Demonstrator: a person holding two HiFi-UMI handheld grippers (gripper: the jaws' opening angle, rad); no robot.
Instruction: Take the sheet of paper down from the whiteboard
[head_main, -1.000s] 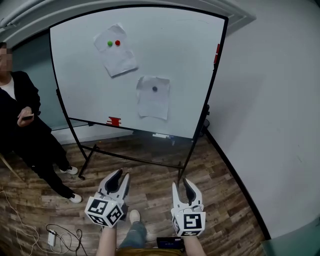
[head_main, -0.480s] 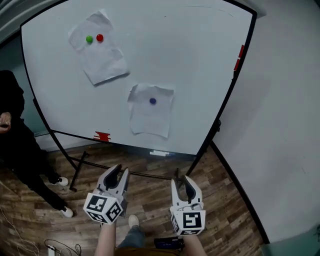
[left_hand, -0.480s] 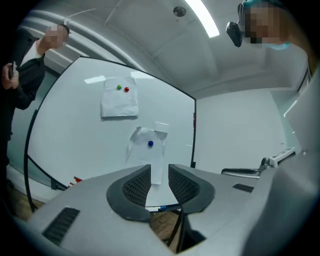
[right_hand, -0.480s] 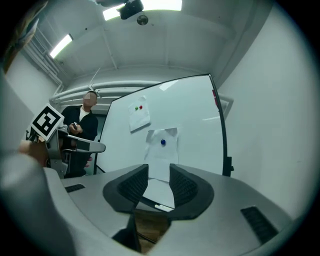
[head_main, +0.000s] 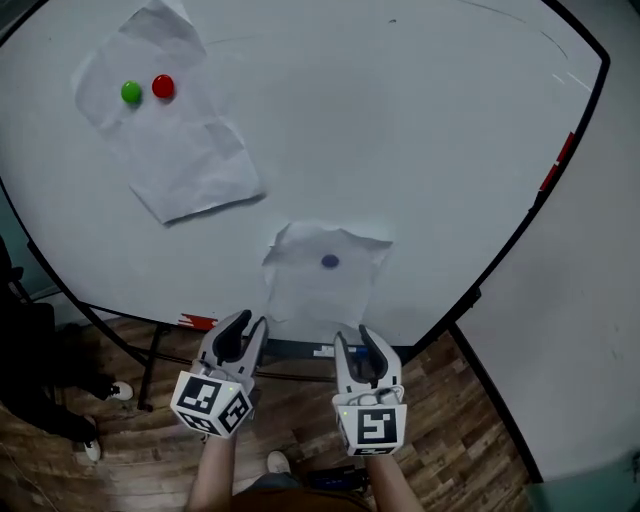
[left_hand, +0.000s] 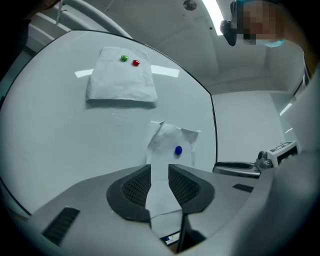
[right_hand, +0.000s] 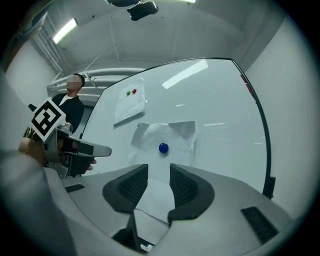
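Note:
A whiteboard (head_main: 420, 130) fills the head view. A crumpled sheet of paper (head_main: 325, 285) hangs low at its middle, pinned by a blue magnet (head_main: 329, 262). A second sheet (head_main: 165, 130) hangs upper left under a green magnet (head_main: 131, 92) and a red magnet (head_main: 163, 86). My left gripper (head_main: 247, 329) and right gripper (head_main: 351, 340) are both open and empty, side by side just below the lower sheet, apart from it. The lower sheet (left_hand: 167, 150) shows between the jaws in the left gripper view, and the same sheet (right_hand: 160, 150) in the right gripper view.
The board's black frame (head_main: 520, 225) runs down the right, with red markers (head_main: 553, 165) clipped to it. A grey wall (head_main: 590, 330) stands right of the board. Wooden floor (head_main: 450, 440) lies below. A person (right_hand: 70, 107) stands at the left.
I have come closer to the board: both sheets look larger and the lower one now sits just above my grippers. Both grippers stay open.

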